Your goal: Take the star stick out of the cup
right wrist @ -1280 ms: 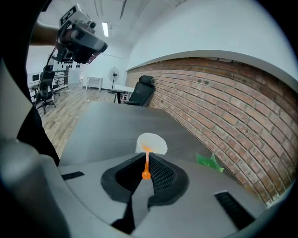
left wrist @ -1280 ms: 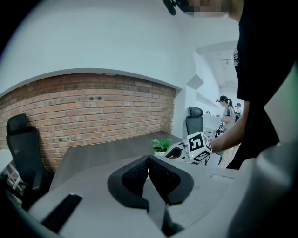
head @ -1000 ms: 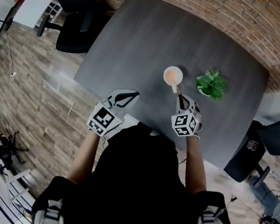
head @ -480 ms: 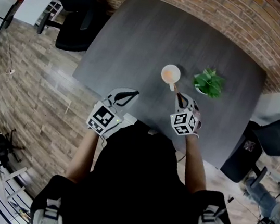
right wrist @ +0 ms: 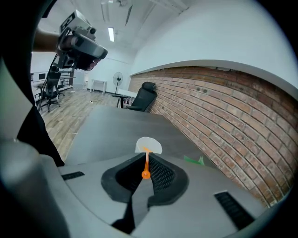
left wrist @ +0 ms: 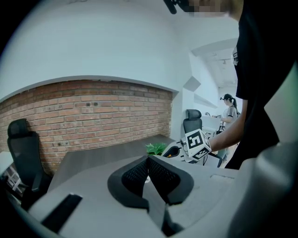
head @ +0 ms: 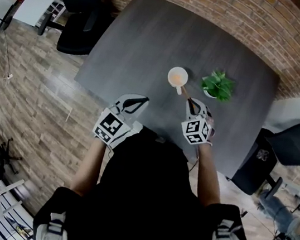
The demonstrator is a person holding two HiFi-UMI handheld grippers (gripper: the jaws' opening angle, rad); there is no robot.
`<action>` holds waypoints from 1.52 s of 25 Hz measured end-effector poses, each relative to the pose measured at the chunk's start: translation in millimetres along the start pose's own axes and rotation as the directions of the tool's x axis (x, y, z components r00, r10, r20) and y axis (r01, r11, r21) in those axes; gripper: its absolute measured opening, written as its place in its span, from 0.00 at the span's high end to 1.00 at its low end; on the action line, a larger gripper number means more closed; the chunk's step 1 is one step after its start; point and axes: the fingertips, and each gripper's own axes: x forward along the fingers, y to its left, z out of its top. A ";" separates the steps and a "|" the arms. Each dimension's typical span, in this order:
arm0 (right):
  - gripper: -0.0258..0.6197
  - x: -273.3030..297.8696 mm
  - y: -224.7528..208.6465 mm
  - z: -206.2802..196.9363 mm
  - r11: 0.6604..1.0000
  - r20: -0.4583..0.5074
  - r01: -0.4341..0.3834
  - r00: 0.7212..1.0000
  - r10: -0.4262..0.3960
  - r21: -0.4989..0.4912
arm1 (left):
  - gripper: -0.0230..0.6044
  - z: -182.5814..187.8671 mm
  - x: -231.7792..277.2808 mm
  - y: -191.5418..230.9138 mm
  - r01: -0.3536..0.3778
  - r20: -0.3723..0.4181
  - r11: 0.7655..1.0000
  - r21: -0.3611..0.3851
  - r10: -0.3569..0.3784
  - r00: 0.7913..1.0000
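star stick [right wrist: 146, 157] pinched by right gripper [right wrist: 145, 166]; head view hides the grip.

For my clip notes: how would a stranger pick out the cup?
On the dark grey table, just beyond the right gripper, stands a small white cup. A thin orange stick leans out of it, and its only neighbour is a leafy green plant.

No readable text, labels or numbers anywhere.
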 end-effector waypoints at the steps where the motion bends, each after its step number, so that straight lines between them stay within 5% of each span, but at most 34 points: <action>1: 0.94 -2.8 -0.6 0.7 1.000 0.001 0.000 1.000 0.000 -0.002 | 0.96 0.1 -0.5 -2.6 -0.002 0.002 1.000 -0.003 0.002 1.000; 38: 0.93 -117.3 -7.8 26.0 0.998 0.167 -0.007 0.986 0.018 -0.067 | 0.96 -3.1 -8.2 -72.6 -0.104 0.045 0.993 -0.055 0.106 0.993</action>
